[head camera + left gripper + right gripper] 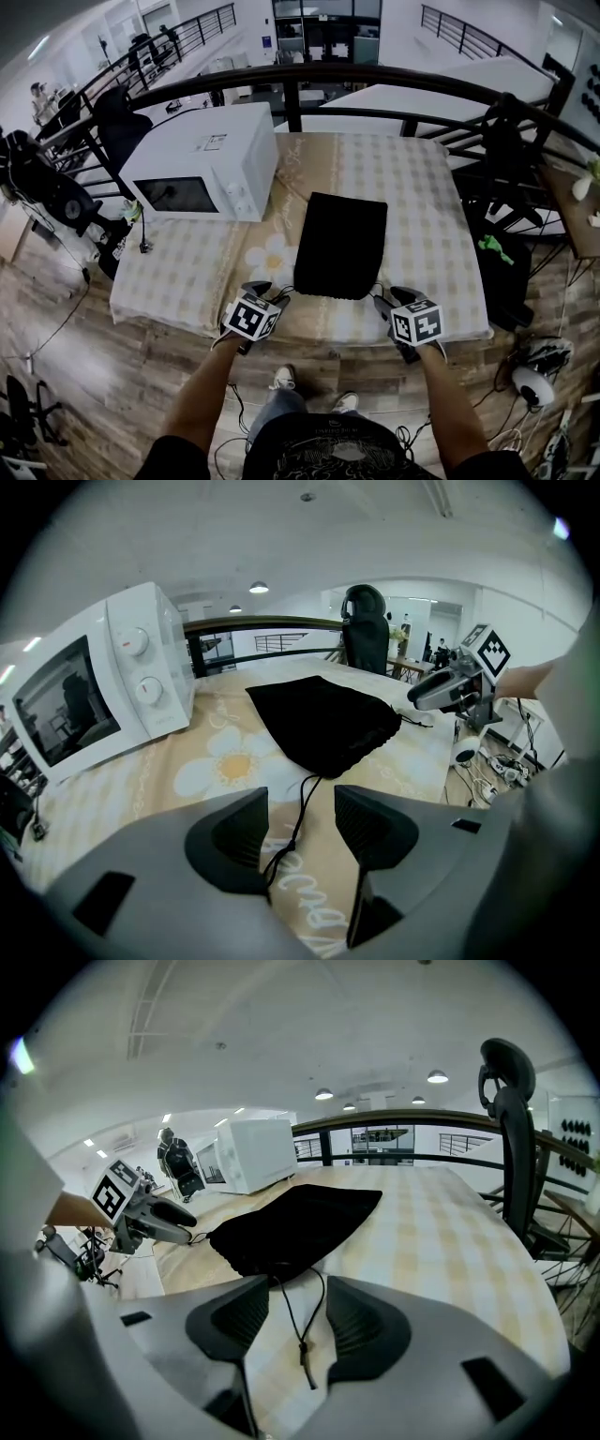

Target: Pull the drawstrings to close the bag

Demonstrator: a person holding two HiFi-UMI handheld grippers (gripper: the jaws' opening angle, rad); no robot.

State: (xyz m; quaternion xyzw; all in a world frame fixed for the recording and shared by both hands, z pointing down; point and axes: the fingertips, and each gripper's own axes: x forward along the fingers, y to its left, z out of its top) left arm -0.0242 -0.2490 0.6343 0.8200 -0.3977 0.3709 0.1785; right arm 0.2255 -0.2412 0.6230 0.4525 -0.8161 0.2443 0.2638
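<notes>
Left gripper (301,801) with spread jaws straddles the left drawstring (288,846), right gripper (298,1283) likewise the right drawstring (302,1349), near the black bag (340,244); pinching and pulling apparently remain

Open tablecloth (427,206) right of bag (342,244), microwave (202,164) close on its left, railing (293,103) behind

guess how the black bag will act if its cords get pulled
Probably floppy: the black bag lies flat and limp, its mouth puckered. Likely light, so it may slide across the tablecloth unless both cords pull evenly.
</notes>
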